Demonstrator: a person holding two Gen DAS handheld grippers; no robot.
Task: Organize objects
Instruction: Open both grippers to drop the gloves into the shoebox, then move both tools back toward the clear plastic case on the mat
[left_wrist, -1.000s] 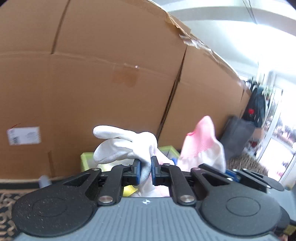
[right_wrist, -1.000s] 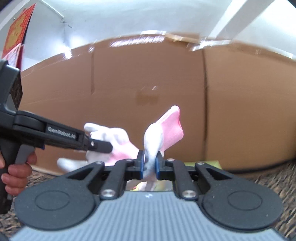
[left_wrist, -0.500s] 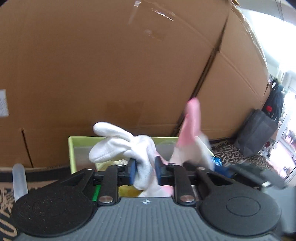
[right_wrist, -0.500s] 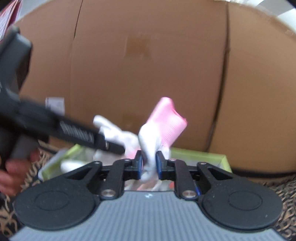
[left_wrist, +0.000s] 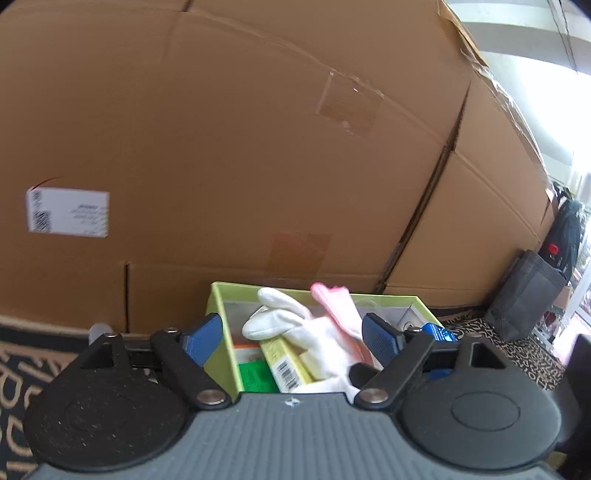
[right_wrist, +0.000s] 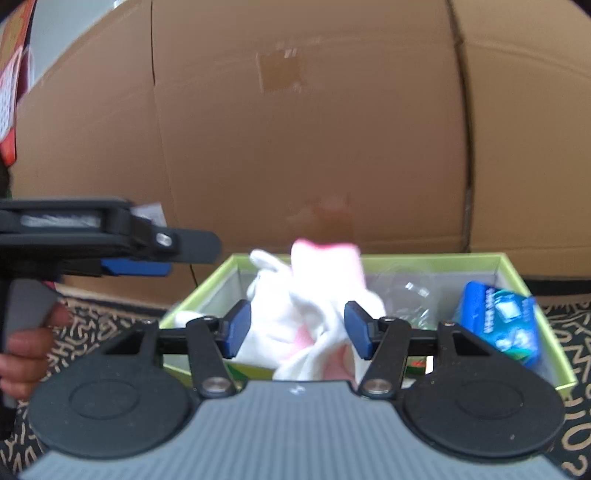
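Glove (right_wrist: 295, 314) btwn spread jaws – loose

Just big brown cardboard boxes (left_wrist: 258, 147) stacked behind, with a white barcode shipping label (left_wrist: 68, 211) stuck on the left one, plus a dark patterned rug (right_wrist: 569, 424) underneath and a black fabric bag (left_wrist: 522, 299) off right.

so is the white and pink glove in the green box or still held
In the box: the glove lies on the items inside the green box, both grippers' fingers spread clear of it.
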